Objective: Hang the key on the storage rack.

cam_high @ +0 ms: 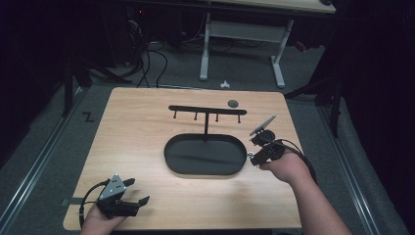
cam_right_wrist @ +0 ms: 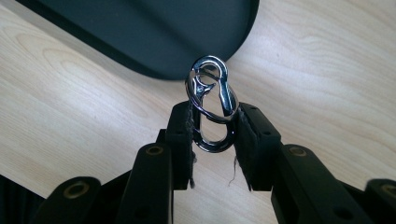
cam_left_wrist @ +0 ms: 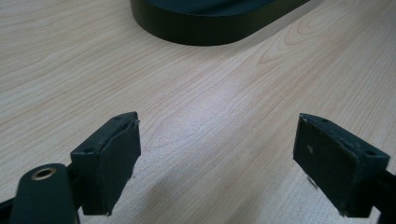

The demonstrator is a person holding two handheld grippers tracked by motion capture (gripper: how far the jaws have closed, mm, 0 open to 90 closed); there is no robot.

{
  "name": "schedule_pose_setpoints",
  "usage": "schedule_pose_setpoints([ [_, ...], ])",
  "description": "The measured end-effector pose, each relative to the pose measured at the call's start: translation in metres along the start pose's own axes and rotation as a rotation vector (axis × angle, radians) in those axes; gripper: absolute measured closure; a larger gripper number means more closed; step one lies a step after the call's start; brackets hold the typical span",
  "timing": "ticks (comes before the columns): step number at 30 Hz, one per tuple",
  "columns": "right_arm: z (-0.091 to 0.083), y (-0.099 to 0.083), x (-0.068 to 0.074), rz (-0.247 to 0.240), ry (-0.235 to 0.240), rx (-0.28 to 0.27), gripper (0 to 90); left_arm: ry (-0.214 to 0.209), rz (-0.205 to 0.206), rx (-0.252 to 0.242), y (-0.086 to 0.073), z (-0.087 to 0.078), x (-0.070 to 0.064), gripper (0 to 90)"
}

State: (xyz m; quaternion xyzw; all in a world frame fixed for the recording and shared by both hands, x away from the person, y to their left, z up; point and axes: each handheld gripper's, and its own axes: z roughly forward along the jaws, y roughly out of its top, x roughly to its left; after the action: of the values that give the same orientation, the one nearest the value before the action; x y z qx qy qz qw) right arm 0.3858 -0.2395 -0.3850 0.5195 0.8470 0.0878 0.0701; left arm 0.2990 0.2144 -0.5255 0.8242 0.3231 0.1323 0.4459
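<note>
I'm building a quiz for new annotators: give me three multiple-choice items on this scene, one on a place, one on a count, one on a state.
1. Where is the stand on the table?
A. near the middle
B. at the near left corner
C. hanging over the far edge

2. How many pegs hang from the stand's bar?
A. two
B. four
C. six

3. How is the right hand-held gripper?
A. open and empty
B. shut on a pen
C. shut on the clip

Key:
1 A, the high view shows the oval base mid-table.
2 B, four short pegs show under the bar.
3 C, the right gripper view shows the metal clip pinched between both jaws, while the left hand-held gripper is open over bare wood.
</note>
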Motion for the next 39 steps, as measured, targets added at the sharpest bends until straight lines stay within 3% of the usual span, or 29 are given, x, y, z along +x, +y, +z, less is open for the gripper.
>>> schedule_pose_setpoints([
  [28, -0.038, 0.05, 0.006, -0.004, 0.001, -0.056, 68.3, -0.004, -0.008, -0.009, 0.0, -0.003, 0.002, 15.5],
  [39, -0.041, 0.066, 0.009, -0.013, -0.006, -0.051, 68.3, 0.003, -0.007, -0.013, 0.0, -0.005, 0.003, 15.5],
])
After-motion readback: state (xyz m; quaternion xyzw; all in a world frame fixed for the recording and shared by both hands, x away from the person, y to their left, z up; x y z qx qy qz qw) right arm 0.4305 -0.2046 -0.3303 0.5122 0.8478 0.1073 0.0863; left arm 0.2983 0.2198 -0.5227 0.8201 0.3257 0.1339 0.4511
